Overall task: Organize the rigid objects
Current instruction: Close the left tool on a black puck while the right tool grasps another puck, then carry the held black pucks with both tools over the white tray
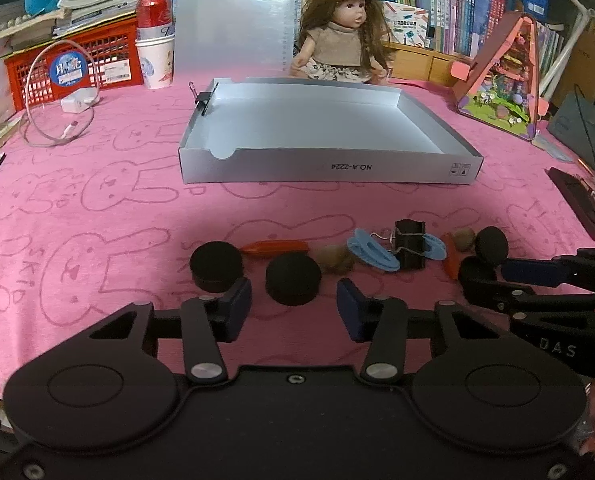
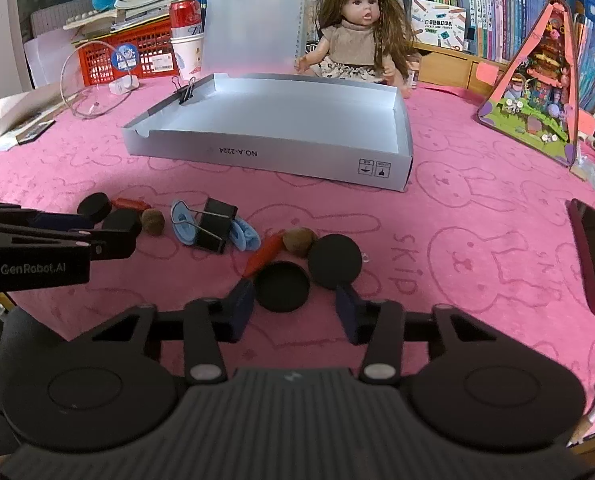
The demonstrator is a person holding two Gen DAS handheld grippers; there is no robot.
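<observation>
Pink cloth (image 1: pixel 97 200), grey tray (image 1: pixel 329 168) long axis crosswise; left tongs (image 1: pixel 293 308), right tongs (image 2: pixel 295 304) narrow, loose about discs (image 1: pixel 293 278) (image 2: pixel 283 286).

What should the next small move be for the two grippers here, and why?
Probably close both until the pads grip: the left gripper brackets a black disc, the right gripper a black cap, with gaps showing; the grey tray lies beyond.

Four black caps (image 2: pixel 283 286), two walnuts (image 2: pixel 298 241), one binder clip (image 2: pixel 216 225), one tray (image 2: pixel 265 148)
</observation>
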